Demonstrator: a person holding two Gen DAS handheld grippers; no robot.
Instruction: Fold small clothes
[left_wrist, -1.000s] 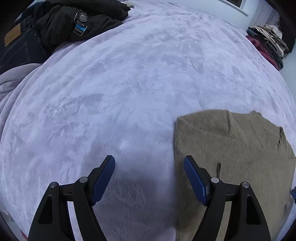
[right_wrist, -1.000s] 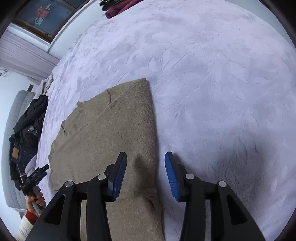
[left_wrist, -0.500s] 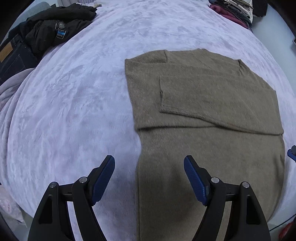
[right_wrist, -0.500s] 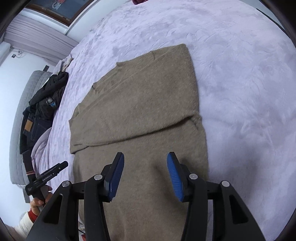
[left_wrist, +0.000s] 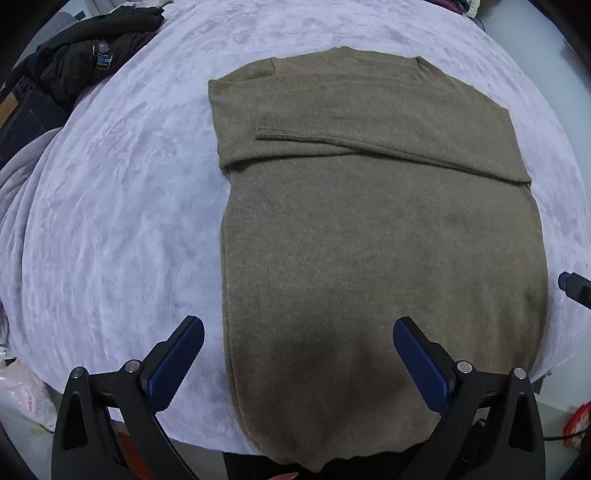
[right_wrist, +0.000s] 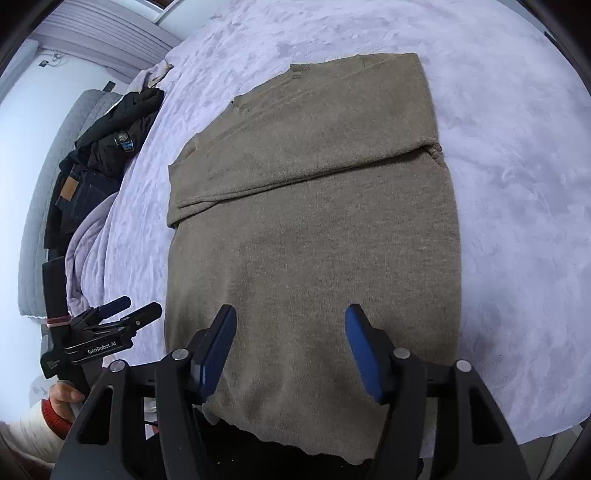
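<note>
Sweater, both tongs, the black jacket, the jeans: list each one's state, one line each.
Sweater: flat on the bed, sleeves folded across the chest, hem hanging over the near edge.
Left tongs: open, empty, above the hem.
Right tongs: open, empty, above the hem.
Black jacket: crumpled in a heap.
Jeans: lying beside the jacket.

The sweater (left_wrist: 380, 229) lies flat on the bed cover (left_wrist: 110, 206), its hem hanging over the near edge and its sleeves folded across the chest at the far end. The left gripper (left_wrist: 298, 354) hovers above the hem's left part, one finger out over the cover, while the right gripper (right_wrist: 290, 343) hangs over the hem's middle with both fingers above the knit. A jacket (left_wrist: 88, 55) sits heaped on jeans (left_wrist: 26, 118) at the cover's far left, well apart from the sweater.
</note>
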